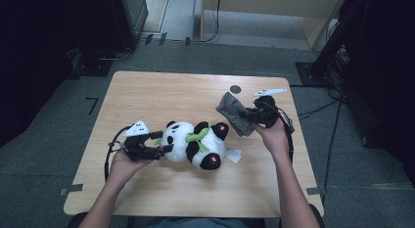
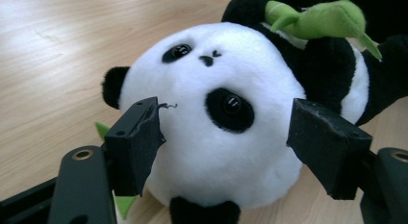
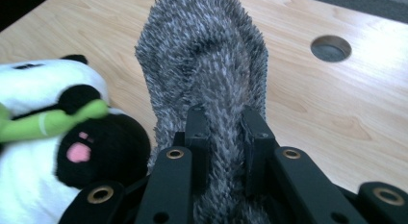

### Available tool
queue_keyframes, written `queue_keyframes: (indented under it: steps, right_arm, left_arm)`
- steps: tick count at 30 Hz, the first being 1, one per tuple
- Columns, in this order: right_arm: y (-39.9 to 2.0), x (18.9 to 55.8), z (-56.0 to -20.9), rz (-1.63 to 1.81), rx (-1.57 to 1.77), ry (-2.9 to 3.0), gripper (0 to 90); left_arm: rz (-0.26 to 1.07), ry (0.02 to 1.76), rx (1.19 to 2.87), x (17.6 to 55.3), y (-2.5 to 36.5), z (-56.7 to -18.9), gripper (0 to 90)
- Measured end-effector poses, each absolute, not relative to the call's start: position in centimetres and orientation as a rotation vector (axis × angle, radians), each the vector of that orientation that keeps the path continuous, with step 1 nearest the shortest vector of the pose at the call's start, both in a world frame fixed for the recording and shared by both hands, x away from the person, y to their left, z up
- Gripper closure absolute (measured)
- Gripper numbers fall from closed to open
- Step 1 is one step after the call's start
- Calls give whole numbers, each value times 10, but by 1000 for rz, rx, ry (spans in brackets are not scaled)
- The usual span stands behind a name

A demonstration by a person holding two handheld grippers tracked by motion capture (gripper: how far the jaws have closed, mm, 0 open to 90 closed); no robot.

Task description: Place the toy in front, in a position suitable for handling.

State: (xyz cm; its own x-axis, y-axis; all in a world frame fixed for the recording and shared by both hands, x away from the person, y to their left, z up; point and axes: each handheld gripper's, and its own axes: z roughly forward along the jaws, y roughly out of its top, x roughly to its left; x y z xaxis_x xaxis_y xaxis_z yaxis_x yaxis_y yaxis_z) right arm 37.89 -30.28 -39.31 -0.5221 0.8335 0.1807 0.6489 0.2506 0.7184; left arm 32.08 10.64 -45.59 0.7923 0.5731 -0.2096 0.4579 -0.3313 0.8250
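Two black grippers work at the near half of a pale wood-grain table (image 1: 147, 91), each held in a person's hand that comes in from the bottom edge. The left gripper (image 1: 164, 141) lies low at the panda's head, a grey three-cornered plate on its top. In the left gripper view its blocky, matte jaws stand wide on either side of the round white head; whether the foam pads press into the plush or stand just off it cannot be told.

That plush panda (image 1: 195, 142) lies on its back near the middle of the table, head toward the left gripper. Its fur is short and soft: white face and belly, black ears, eye patches and limbs, with pink pads sewn on the soles. A green felt bamboo sprig (image 2: 322, 17) lies across its chest, smooth and pointed at the leaf tips.

Farther right, the right gripper (image 1: 251, 115) has its jaws pinched nearly together on a grey cloth (image 3: 207, 65). The cloth is shaggy, a speckled grey-and-white pile like a fuzzy sock or mitt, rounded at its far end. It hangs folded from the jaws just beside the panda's raised feet.

Beyond the cloth, a small round cable hole (image 1: 236, 89) is cut into the tabletop near the far edge.
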Motion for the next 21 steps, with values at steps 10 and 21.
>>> queue_keyframes:
  steps: [10,21]
  right_arm:
    - [-280,379,-377,1129,1307,2337,776]
    - [-270,383,-369,1146,1277,2345,777]
  left_arm:
    - [238,806,2046,315,87,-470,136]
    - [232,886,2032,314,86,-470,354]
